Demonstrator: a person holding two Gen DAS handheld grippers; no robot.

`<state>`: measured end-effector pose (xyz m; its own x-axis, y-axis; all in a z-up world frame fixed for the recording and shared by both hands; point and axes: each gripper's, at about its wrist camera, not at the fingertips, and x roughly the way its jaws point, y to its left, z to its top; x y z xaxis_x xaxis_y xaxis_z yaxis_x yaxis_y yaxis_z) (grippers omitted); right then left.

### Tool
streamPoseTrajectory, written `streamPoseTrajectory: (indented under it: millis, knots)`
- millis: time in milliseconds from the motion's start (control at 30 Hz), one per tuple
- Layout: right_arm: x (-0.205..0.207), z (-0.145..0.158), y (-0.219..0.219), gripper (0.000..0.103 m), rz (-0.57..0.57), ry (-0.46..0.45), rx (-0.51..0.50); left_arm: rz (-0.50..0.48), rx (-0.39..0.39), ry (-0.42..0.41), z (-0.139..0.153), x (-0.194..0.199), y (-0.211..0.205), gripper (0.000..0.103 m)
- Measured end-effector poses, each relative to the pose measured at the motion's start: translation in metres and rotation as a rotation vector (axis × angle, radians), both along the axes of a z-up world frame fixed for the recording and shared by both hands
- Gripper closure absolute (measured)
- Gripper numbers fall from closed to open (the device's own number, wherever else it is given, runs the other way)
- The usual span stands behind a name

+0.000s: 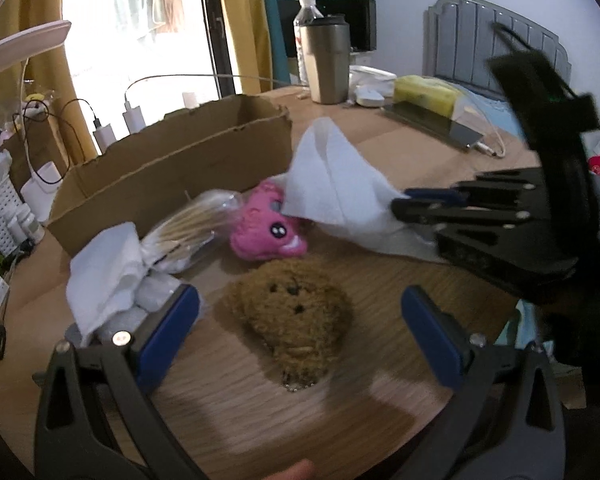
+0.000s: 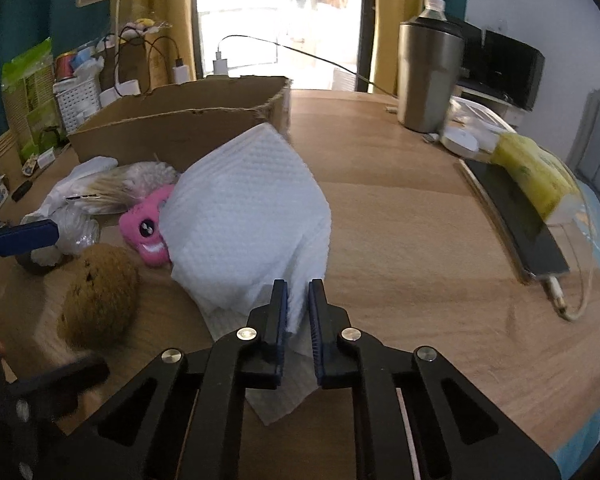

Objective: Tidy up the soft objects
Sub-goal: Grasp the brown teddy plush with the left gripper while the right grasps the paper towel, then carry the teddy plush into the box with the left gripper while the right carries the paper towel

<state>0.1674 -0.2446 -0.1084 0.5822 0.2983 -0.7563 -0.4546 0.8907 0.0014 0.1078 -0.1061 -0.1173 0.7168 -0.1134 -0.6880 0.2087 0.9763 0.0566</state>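
Starting at the left, there's a crumpled white tissue wad (image 1: 100, 276) and a clear bag of wooden sticks (image 1: 188, 220) piled in front of the open brown cardboard box (image 1: 172, 160), which I'd guess is where the soft stuff goes.

Next over, the fuzzy brown plush head (image 1: 292, 320) lies on the wooden table (image 1: 380, 280), right between the blue pads of the left gripper (image 1: 300, 320). Its jaws are spread wide and not touching the plush yet. To do this one well I'd drop lower so the pads land on the fat middle of the plush, not the little bead chain at its near end.

Just behind sits the small pink plush toy (image 1: 266, 236), half under the folded white paper towel (image 2: 244, 216).

On the right, the right gripper (image 2: 298, 308) is pinched closed on a near corner of that towel. A thin corner can slip or tear, so lift slowly and let the towel peel off the pink toy rather than drag it along.
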Motion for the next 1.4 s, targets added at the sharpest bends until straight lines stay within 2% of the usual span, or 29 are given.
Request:
streamPoseTrajectory:
  millis: [167,200,233,300,333,400,467,533,633,667,767,833,900,933,1000,1100,1400]
  knots:
    - [-0.003,0.007,-0.027,0.091,-0.056,-0.002,0.025,0.010,-0.018,0.025,-0.002,0.008,0.001,0.001]
    - [-0.002,0.009,-0.030,0.086,-0.058,-0.006,0.038,0.011,-0.020,0.028,-0.003,0.009,0.001,0.001]
    - [-0.001,0.012,-0.033,0.078,-0.062,-0.007,0.044,0.011,-0.021,0.031,-0.003,0.010,0.001,0.001]
    - [0.002,0.018,-0.033,0.033,-0.061,-0.018,0.067,0.012,-0.021,0.040,-0.004,0.011,0.000,0.001]
    - [0.003,0.020,-0.031,0.029,-0.058,-0.023,0.083,0.010,-0.022,0.044,-0.005,0.013,-0.001,0.001]
    - [0.008,0.021,-0.024,0.029,-0.049,-0.015,0.098,0.008,-0.024,0.051,-0.006,0.013,-0.001,0.003]
    - [0.012,0.019,-0.016,0.029,-0.044,-0.014,0.091,0.010,-0.029,0.056,-0.006,0.013,0.001,0.014]
    - [0.020,0.012,-0.007,0.029,-0.043,0.020,0.069,0.011,-0.034,0.071,-0.008,0.016,0.003,0.016]
    - [0.025,-0.001,0.002,0.029,-0.036,0.074,0.037,0.007,-0.039,0.086,-0.011,0.018,0.005,0.028]
    - [0.023,-0.002,0.004,0.028,-0.031,0.054,0.023,0.006,-0.040,0.089,-0.012,0.018,0.006,0.033]
    - [0.019,-0.004,0.009,0.029,-0.018,0.036,-0.016,0.000,-0.050,0.102,-0.015,0.017,0.008,0.042]
    - [0.018,-0.004,0.009,0.035,-0.002,0.032,-0.013,-0.002,-0.055,0.095,-0.015,0.016,0.009,0.046]
    - [0.014,-0.004,0.012,0.054,0.029,0.017,-0.011,-0.015,-0.063,0.082,-0.013,0.013,0.008,0.050]
    - [0.011,-0.004,0.013,0.059,0.041,0.013,-0.006,-0.020,-0.064,0.078,-0.012,0.012,0.008,0.051]
    - [0.008,-0.004,0.017,0.075,0.059,0.009,0.000,-0.028,-0.068,0.069,-0.010,0.009,0.009,0.051]
    - [0.005,-0.003,0.021,0.088,0.074,0.017,0.011,-0.031,-0.078,0.053,-0.005,0.005,0.010,0.051]
    - [0.008,0.020,0.008,0.091,0.057,0.013,0.072,-0.008,-0.113,-0.001,0.017,-0.004,0.026,0.051]
